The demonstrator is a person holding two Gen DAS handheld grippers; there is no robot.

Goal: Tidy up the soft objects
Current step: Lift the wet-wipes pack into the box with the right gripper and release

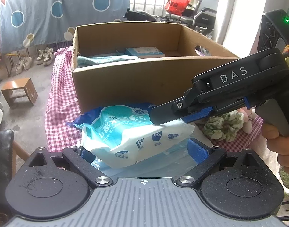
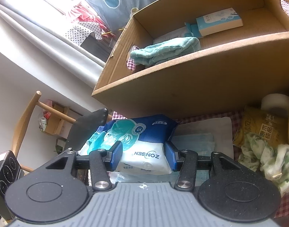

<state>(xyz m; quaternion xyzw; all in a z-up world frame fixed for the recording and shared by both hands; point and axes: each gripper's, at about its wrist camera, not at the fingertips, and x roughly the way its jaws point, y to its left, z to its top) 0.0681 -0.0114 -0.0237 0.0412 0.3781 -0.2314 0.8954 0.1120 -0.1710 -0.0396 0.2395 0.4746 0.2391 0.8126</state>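
Note:
A soft pack of wet wipes (image 1: 133,132), white, teal and blue, lies on the checked cloth in front of the cardboard box (image 1: 144,81). My right gripper (image 2: 143,155) is shut on it: both blue pads press the sides of the pack (image 2: 144,141). In the left wrist view it comes in from the right, over the far end of the pack. My left gripper (image 1: 142,151) stands open around the near end of the pack, with a gap at its right pad. Inside the box lie a teal towel (image 2: 163,51) and a small tissue box (image 2: 220,20).
Pale blue face masks (image 2: 193,141) lie flat under and beside the pack. A green-and-white cloth (image 2: 267,157), a yellow packet (image 2: 262,128) and a white roll (image 2: 275,102) sit to the right. The table's left edge drops to a wooden stool (image 1: 19,90) and shoes.

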